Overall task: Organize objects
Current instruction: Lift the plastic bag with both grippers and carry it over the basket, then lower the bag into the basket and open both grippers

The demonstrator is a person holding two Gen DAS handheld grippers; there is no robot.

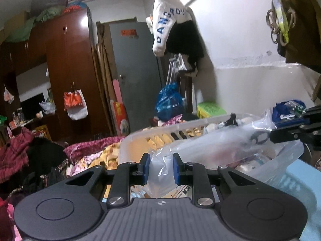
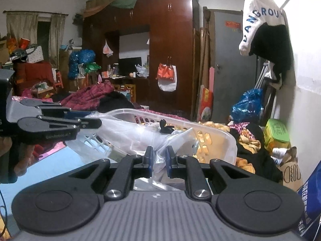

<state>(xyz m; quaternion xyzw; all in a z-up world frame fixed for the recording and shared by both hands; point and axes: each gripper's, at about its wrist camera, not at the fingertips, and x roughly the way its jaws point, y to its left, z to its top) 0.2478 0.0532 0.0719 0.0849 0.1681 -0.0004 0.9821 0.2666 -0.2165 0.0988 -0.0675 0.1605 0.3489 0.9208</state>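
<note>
A clear plastic bag (image 1: 210,150) lies stretched over a white slotted laundry basket (image 1: 160,132). My left gripper (image 1: 160,169) is shut on one end of the bag. In the right wrist view my right gripper (image 2: 159,161) is shut on the other end of the bag (image 2: 130,134), in front of the basket (image 2: 216,138). The left gripper (image 2: 60,124) shows at the left of the right wrist view, and the right gripper (image 1: 293,134) at the right of the left wrist view. A small black object (image 2: 164,127) sits in the basket.
The basket rests on a bed heaped with floral bedding (image 1: 96,152) and dark clothes (image 2: 254,156). A green box (image 2: 277,132) and a blue plastic bag (image 2: 247,105) stand by the white wall. A brown wardrobe (image 2: 170,50) and grey door (image 1: 136,70) are behind.
</note>
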